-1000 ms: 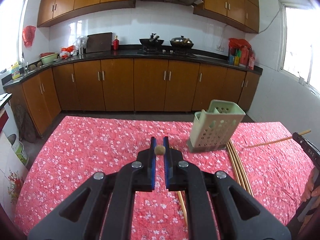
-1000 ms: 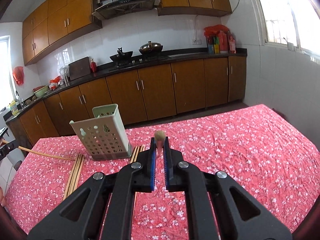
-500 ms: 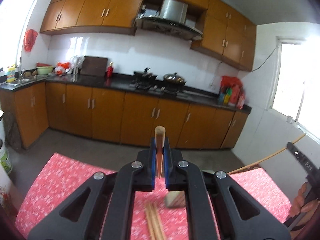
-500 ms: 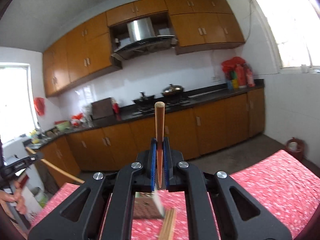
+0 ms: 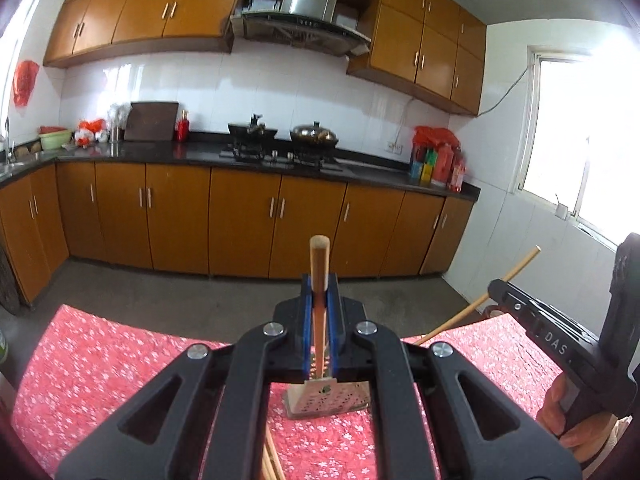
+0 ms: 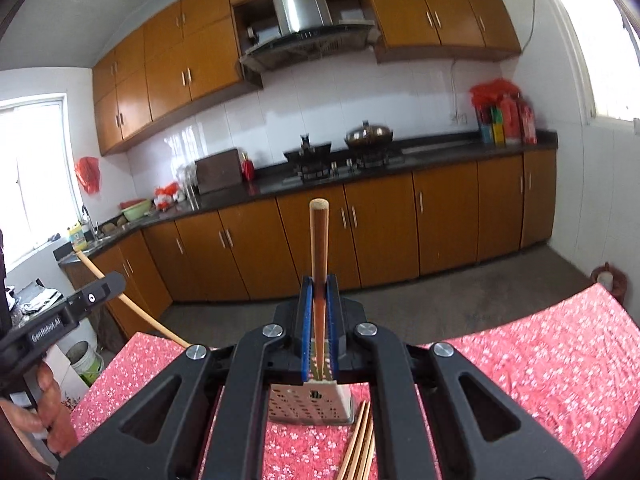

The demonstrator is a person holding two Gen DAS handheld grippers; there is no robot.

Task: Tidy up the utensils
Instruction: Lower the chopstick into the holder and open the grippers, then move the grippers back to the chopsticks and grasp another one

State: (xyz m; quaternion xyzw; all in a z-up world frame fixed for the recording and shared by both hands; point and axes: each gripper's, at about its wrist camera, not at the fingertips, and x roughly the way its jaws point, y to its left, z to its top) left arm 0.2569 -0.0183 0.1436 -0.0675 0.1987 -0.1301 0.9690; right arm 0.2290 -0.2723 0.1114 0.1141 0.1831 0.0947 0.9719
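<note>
My left gripper [image 5: 319,286] is shut on a wooden chopstick [image 5: 319,264] that stands upright between the blue pads. My right gripper [image 6: 319,286] is shut on another wooden chopstick [image 6: 319,240], also upright. Both hang above the pale green perforated utensil holder [image 5: 324,402], which stands on the red floral tablecloth [image 5: 100,356]; it also shows in the right wrist view [image 6: 308,404]. Loose chopsticks [image 6: 360,440] lie on the cloth beside the holder. The right gripper with its stick shows at the right edge of the left wrist view [image 5: 520,304].
Kitchen cabinets [image 5: 240,216] and a counter with a stove [image 5: 280,156] run behind the table. A floor gap separates them from the table's far edge. A bucket [image 6: 84,360] stands on the floor at the left.
Both grippers have risen and tilted upward with their chopsticks. The holder has moved from ahead of the grippers to directly beneath them, mostly hidden by the jaws.
</note>
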